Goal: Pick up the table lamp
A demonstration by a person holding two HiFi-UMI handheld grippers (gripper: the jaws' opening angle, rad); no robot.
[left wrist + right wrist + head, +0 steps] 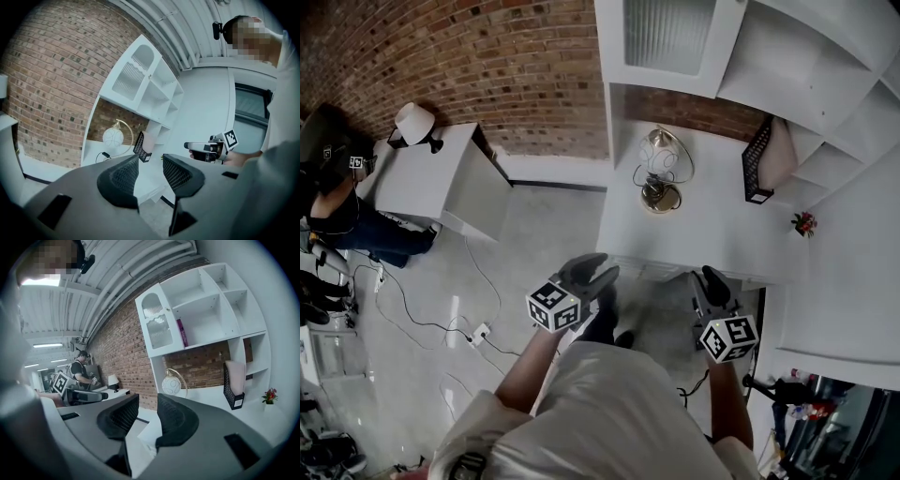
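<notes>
Upper centre, on the white desk (712, 239), the table lamp (660, 169) stands upright, long axis vertical: pale patterned globe under a gold arch, round base. Below, the left gripper (596, 271) and right gripper (712, 281) have jaws partly apart, empty.

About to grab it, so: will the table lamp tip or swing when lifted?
Probably top-heavy: on the table lamp, the globe hangs from a thin arched hoop over a small base, so it may swing. The globe looks glassy, likely fragile. A cord beside it might tug.
</notes>
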